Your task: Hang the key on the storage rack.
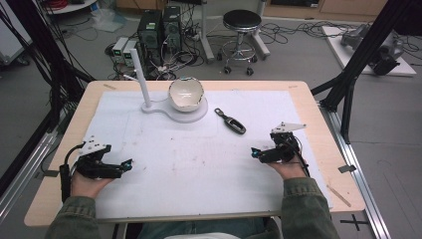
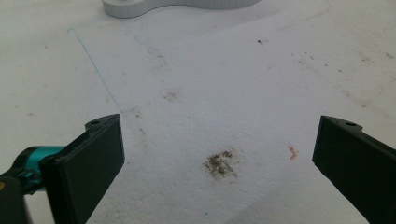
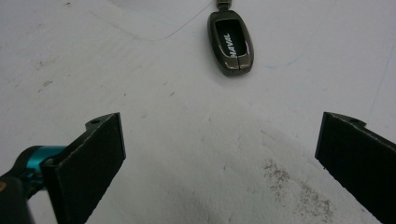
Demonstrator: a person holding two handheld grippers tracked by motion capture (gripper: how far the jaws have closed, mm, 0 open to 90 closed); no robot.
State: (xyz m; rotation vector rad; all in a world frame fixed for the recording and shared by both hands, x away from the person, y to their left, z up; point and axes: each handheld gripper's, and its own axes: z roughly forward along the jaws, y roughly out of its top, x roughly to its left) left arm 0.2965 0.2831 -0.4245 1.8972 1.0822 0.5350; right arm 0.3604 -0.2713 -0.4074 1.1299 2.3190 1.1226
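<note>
A dark car key fob (image 1: 231,121) lies on the white mat right of centre; in the right gripper view the key fob (image 3: 231,40) lies ahead of the jaws, lettered face up. A white bowl (image 1: 186,94) rests on a white stand (image 1: 197,113) with an upright post (image 1: 140,78) at the back. My left gripper (image 1: 128,165) rests low at the front left, open and empty; the left gripper (image 2: 217,158) faces bare mat. My right gripper (image 1: 255,153) sits at the front right, open, a little short of the fob; the right gripper (image 3: 219,158) holds nothing.
The white mat (image 1: 199,164) covers most of the wooden table (image 1: 318,119). The stand's base edge (image 2: 140,7) lies far ahead of the left jaws. Dirt smudges (image 2: 220,163) mark the mat. Beyond the table stand a stool (image 1: 241,30), computer towers (image 1: 158,30) and cables.
</note>
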